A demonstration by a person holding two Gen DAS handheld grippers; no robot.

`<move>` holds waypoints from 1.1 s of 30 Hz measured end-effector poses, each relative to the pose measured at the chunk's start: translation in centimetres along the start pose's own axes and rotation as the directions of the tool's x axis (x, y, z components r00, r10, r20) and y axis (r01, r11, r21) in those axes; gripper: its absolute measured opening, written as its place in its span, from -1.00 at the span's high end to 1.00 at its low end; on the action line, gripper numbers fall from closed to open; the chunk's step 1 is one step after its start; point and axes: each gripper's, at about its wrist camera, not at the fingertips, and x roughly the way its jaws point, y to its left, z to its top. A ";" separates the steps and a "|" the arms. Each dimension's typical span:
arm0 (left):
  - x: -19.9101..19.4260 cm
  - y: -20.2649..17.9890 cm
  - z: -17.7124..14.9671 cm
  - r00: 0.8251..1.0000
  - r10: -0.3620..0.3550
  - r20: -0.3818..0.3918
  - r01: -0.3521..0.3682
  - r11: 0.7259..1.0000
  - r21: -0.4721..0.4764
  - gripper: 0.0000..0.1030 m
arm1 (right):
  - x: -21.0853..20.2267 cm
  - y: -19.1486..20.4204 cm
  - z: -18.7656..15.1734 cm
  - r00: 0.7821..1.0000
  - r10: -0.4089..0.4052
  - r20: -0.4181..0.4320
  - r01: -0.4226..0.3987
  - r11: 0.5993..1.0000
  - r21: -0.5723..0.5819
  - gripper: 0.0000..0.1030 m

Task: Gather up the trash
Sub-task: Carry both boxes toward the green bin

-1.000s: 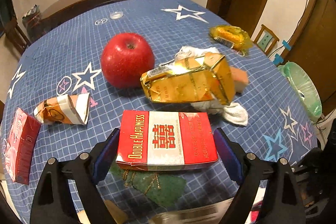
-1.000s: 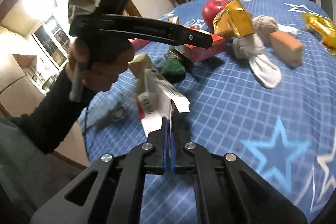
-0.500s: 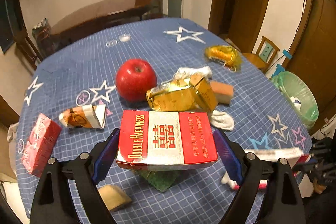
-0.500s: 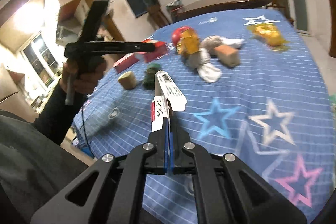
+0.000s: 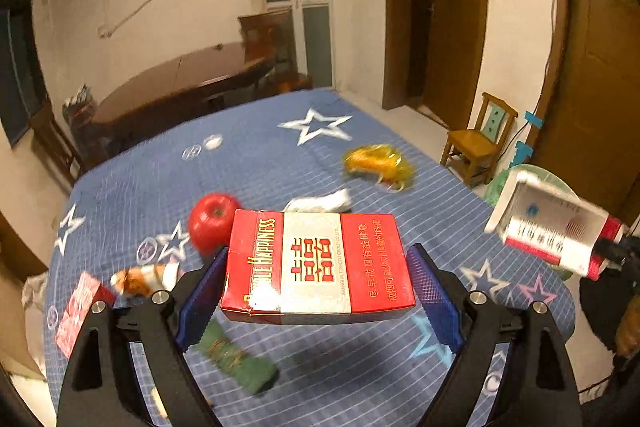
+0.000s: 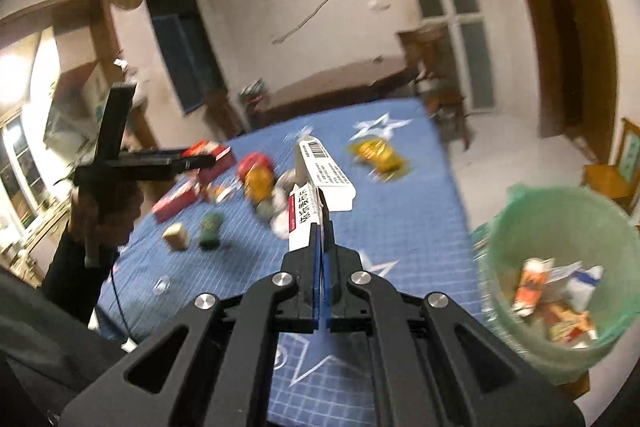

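Note:
My left gripper (image 5: pixel 318 261) holds a red-and-white cigarette box (image 5: pixel 320 267) flat between its widely spread pads, lifted above the blue star-print table (image 5: pixel 260 155). My right gripper (image 6: pixel 322 227) is shut on a flattened white carton (image 6: pixel 326 179) with a red label and a barcode. In the left wrist view that carton (image 5: pixel 552 231) hangs at the right, beyond the table edge. A green-lined trash bin (image 6: pixel 560 267) holding several scraps stands on the floor, low and to the right of the right gripper.
On the table lie a red apple (image 5: pixel 212 223), a yellow wrapper (image 5: pixel 376 163), a white cloth (image 5: pixel 320 203), a green scrap (image 5: pixel 232 359), an orange-white crumpled carton (image 5: pixel 144 277) and a pink-red pack (image 5: pixel 76 307). A small wooden chair (image 5: pixel 480 139) stands beyond the bin.
The left gripper has risen with the cigarette box, so the table items look lower and smaller. The right gripper has swung right and up with the white carton, bringing the bin into view.

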 end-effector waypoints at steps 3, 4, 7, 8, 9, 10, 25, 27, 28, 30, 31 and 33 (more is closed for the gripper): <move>0.1 -2.2 1.0 1.000 -0.020 0.019 0.020 1.000 0.018 -0.70 | -1.5 -0.9 0.4 0.997 -0.065 0.051 0.064 0.998 0.017 1.00; 0.2 -3.1 1.5 0.999 -0.028 0.028 0.027 0.999 0.025 -0.70 | -2.1 -1.4 0.6 0.994 -0.091 0.068 0.089 0.996 0.029 1.00; 0.4 -5.9 2.6 0.997 -0.053 0.049 0.050 0.997 0.053 -0.70 | -3.6 -2.7 0.5 0.982 -0.163 0.098 0.158 0.986 0.052 1.00; 0.4 -7.1 3.0 0.996 -0.062 0.058 0.058 0.996 0.067 -0.70 | -3.9 -3.1 0.5 0.978 -0.183 0.105 0.177 0.982 0.058 1.00; 0.5 -7.9 3.2 0.995 -0.070 0.064 0.066 0.995 0.077 -0.70 | -4.4 -3.6 0.6 0.971 -0.210 0.112 0.203 0.977 0.065 1.00; 0.7 -9.2 3.6 0.994 -0.085 0.070 0.078 0.993 0.091 -0.70 | -4.8 -4.0 0.7 0.965 -0.233 0.118 0.225 0.971 0.073 1.00; 4.7 -25.2 6.9 0.971 -0.220 0.091 0.191 0.948 0.254 -0.70 | -8.7 -8.3 1.1 0.853 -0.492 0.173 0.479 0.871 0.114 1.00; 5.4 -26.9 7.1 0.970 -0.226 0.089 0.195 0.943 0.270 -0.70 | -9.0 -8.7 1.0 0.835 -0.522 0.177 0.509 0.853 0.114 1.00; 5.9 -27.9 7.2 0.969 -0.231 0.085 0.199 0.939 0.280 -0.70 | -9.1 -8.9 1.0 0.822 -0.540 0.178 0.528 0.842 0.115 1.00; 6.6 -29.9 7.3 0.967 -0.244 0.079 0.210 0.931 0.300 -0.70 | -9.4 -9.3 0.9 0.804 -0.567 0.179 0.555 0.824 0.117 1.00; 6.8 -30.5 7.2 0.966 -0.247 0.079 0.212 0.927 0.308 -0.70 | -9.6 -9.5 0.9 0.796 -0.578 0.177 0.566 0.816 0.117 1.00; 7.4 -31.9 7.1 0.966 -0.244 0.088 0.203 0.922 0.328 -0.70 | -9.8 -9.9 0.8 0.780 -0.601 0.171 0.589 0.799 0.120 1.00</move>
